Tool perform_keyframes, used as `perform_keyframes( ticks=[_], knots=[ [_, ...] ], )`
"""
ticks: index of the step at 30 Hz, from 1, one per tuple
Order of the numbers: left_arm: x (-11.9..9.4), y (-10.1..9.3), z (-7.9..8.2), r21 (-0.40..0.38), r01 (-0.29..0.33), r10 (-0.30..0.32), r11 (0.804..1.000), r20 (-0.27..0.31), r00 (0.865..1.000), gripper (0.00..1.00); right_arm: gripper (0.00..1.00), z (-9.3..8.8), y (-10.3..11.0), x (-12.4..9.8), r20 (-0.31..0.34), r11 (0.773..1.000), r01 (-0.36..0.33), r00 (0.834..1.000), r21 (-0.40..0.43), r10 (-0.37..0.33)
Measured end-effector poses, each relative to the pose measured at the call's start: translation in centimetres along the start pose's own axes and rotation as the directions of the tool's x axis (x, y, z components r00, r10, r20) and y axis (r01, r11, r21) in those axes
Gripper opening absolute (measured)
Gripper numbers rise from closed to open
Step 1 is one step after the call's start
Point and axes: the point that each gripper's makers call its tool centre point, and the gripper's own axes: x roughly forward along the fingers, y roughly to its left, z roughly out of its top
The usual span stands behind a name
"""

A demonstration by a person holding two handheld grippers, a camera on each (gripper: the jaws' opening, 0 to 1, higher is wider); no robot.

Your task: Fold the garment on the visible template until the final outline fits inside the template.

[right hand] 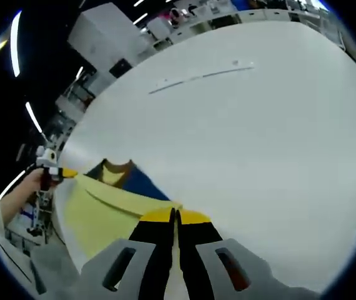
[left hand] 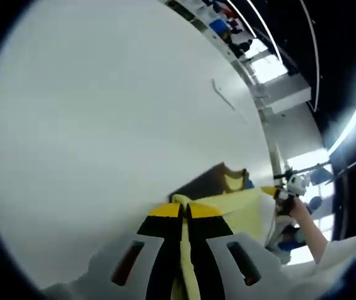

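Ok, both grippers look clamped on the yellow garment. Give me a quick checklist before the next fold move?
1. Left gripper grip: jaws shut on the yellow garment. Ok.
2. Right gripper grip: jaws shut on the garment's edge. Ok.
3. Garment in view: yellow fabric and its navy part show in both views. Ok.
4. Template outline: only a thin line on the white table; full outline cannot tell.
5. Fabric between the grippers: held raised, some slack. Flatness cannot tell.
6. Final outline within the template: not ok yet.
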Motion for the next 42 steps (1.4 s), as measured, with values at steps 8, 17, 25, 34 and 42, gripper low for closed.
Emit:
perform_keyframes(
  ticks=[8,17,25,34,42],
  knots=[
    [0.5,0.3,0.0,-0.003,-0.007,0.007,1.000,-0.011,1.000,0.00,0.02,-0.1,-0.4,0.7,-0.009,1.000,0.003,1.000,0.001,-0.003],
    [0.9,0.5,0.1,-0.002,-0.018,0.018,1.000,-0.017,1.000,0.00,0.02,-0.2,-0.7,1.1,-0.017,1.000,0.003,1.000,0.002,-0.002],
    [1.1,0.7,0.0,-0.001,-0.026,0.026,1.000,-0.022,0.999,0.00,0.02,-0.2,-0.9,1.3,-0.018,1.000,0.000,1.000,0.005,0.000],
    [1.3,1.0,0.0,0.017,-0.041,0.042,0.999,-0.029,0.999,0.00,0.02,-0.2,-0.9,1.3,-0.017,1.000,0.005,1.000,0.006,-0.005],
    [1.5,1.1,0.1,0.062,-0.058,0.060,0.996,-0.036,0.998,0.00,0.02,-0.2,-0.9,1.2,-0.017,0.999,0.016,1.000,-0.030,-0.017]
  ],
)
